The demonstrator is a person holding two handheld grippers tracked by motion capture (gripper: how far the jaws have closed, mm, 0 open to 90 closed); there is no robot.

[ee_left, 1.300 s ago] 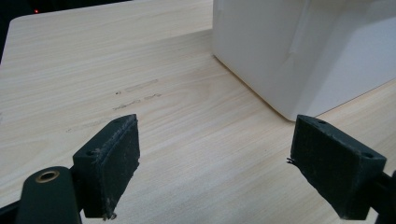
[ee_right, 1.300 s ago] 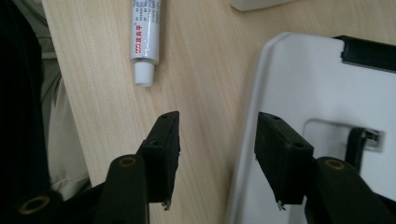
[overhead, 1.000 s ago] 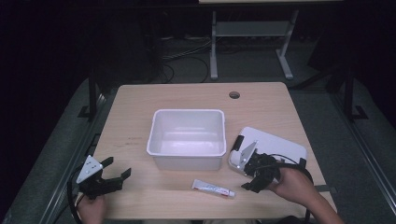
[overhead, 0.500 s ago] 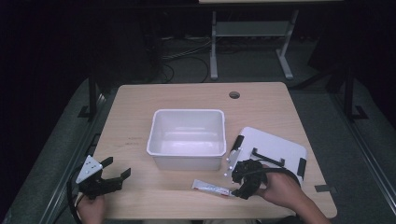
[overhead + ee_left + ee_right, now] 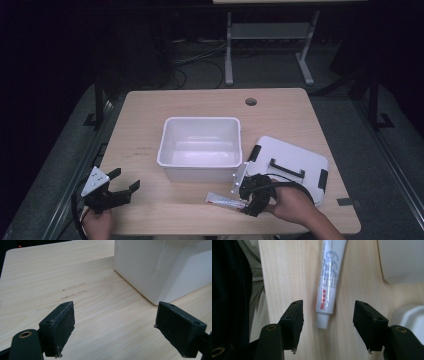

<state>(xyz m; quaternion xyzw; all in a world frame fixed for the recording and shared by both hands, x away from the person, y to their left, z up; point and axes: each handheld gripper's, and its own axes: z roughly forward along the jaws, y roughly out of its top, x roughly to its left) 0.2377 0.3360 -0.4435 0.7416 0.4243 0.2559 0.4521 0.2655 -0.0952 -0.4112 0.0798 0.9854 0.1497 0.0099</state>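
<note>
Right gripper (image 5: 327, 325) moved over tube (image 5: 329, 282), red/grey print unreadable.

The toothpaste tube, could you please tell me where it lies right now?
In the high view the toothpaste tube lies flat near the table's front edge, just in front of the white bin, its cap end between the open right tool jaws.

The white tube (image 5: 329, 282) carries large pale-blue digits that look like "66", cut off at the picture's edge. Below them, toward its cap, runs red lettering too small to read.
</note>
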